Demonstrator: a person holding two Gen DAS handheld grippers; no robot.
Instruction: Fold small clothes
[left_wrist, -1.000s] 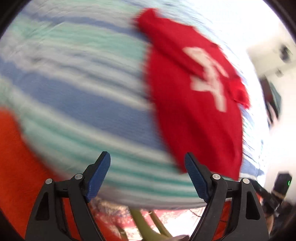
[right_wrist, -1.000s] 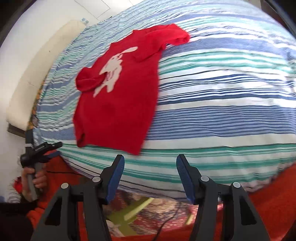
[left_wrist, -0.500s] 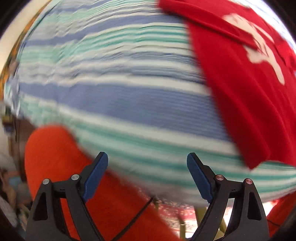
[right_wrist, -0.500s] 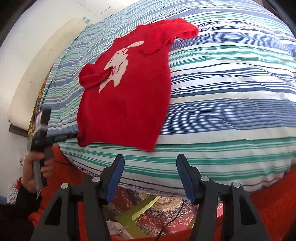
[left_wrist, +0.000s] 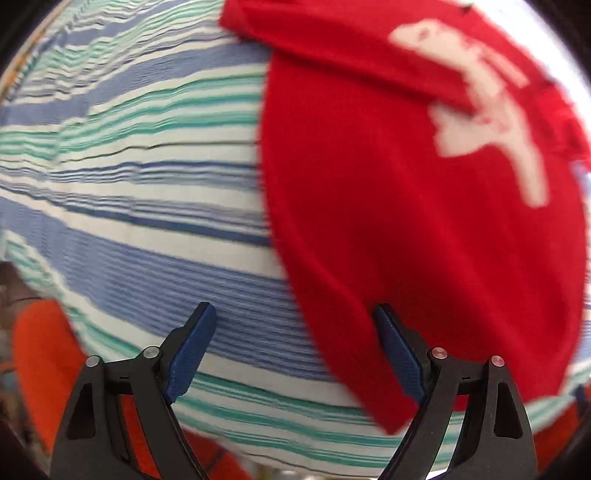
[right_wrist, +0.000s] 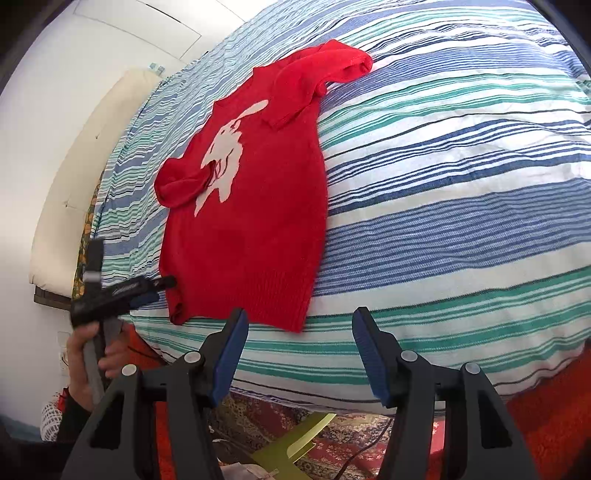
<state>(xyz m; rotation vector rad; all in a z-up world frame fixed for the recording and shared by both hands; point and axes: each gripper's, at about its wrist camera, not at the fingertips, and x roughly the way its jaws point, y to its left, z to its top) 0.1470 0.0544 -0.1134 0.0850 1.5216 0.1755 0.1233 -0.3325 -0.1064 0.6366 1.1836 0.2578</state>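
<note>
A small red knitted sweater (right_wrist: 251, 221) with a white animal figure lies flat on the striped bed cover (right_wrist: 443, 184), hem toward me, one sleeve folded over its chest. My right gripper (right_wrist: 300, 317) hovers open just before the hem's right corner, nothing between its fingers. In the left wrist view the sweater (left_wrist: 424, 221) fills the right half. My left gripper (left_wrist: 293, 314) points down over the cover, open and empty, its right finger over the sweater's hem edge. The right wrist view shows the left gripper (right_wrist: 147, 288) in a hand (right_wrist: 92, 354) beside the hem's left corner.
The bed's near edge drops to an orange blanket (right_wrist: 546, 424). Below lie a patterned rug (right_wrist: 332, 435), a yellow-green chair part (right_wrist: 295, 443) and a black cable. A cream headboard cushion (right_wrist: 74, 184) runs along the left side by the white wall.
My left gripper has swung right and come down toward the sweater's hem, which now looms larger in its view. The right gripper has stayed almost in place.
</note>
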